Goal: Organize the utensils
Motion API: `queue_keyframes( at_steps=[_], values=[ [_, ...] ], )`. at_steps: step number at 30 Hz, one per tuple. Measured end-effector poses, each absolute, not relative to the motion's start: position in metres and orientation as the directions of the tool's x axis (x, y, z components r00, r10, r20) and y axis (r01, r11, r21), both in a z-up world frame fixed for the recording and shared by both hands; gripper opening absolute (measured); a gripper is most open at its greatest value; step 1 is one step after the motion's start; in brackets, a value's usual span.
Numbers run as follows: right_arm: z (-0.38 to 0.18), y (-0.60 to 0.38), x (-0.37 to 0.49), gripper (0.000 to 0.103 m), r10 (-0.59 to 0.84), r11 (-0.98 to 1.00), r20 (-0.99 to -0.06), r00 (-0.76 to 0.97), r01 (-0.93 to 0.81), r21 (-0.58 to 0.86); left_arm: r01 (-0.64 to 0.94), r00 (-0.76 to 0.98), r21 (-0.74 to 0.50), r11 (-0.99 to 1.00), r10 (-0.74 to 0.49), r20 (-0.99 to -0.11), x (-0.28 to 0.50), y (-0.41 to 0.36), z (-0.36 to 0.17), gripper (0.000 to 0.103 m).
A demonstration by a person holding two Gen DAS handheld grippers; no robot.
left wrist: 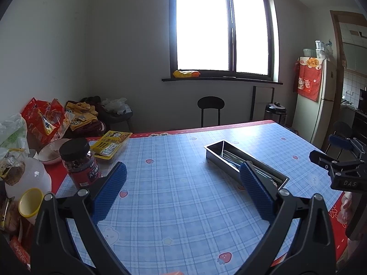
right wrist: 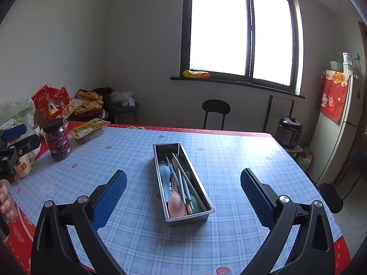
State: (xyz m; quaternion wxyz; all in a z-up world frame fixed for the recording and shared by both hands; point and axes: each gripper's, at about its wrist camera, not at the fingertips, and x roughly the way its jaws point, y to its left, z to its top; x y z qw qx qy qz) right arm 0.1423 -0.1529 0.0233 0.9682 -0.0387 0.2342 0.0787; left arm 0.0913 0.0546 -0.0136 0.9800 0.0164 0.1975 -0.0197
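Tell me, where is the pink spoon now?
In the right wrist view the pink spoon lies inside the metal tray in the middle of the table, at the tray's near end, beside the blue spoon and chopsticks.

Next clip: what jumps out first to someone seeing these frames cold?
A long stainless steel tray sits mid-table on the blue plaid tablecloth, holding a pink spoon, a blue spoon and chopsticks. Snack clutter, including a dark red-labelled jar, crowds the table's left edge.

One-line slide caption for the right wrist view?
Open right gripper hovers over a steel tray holding spoons and chopsticks on a checked tablecloth.
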Motion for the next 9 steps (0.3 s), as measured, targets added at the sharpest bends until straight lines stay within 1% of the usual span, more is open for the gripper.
queue_keyframes(
  at_steps=[9],
  values=[
    [0.0224,-0.1534,0.1422,0.097,0.131,0.985,-0.462,0.877,-0.168,-0.041,0.038,0.919,0.025,0.999,-0.025,-0.394,0.0946,0.0568,-0.0158,0.097]
  ],
)
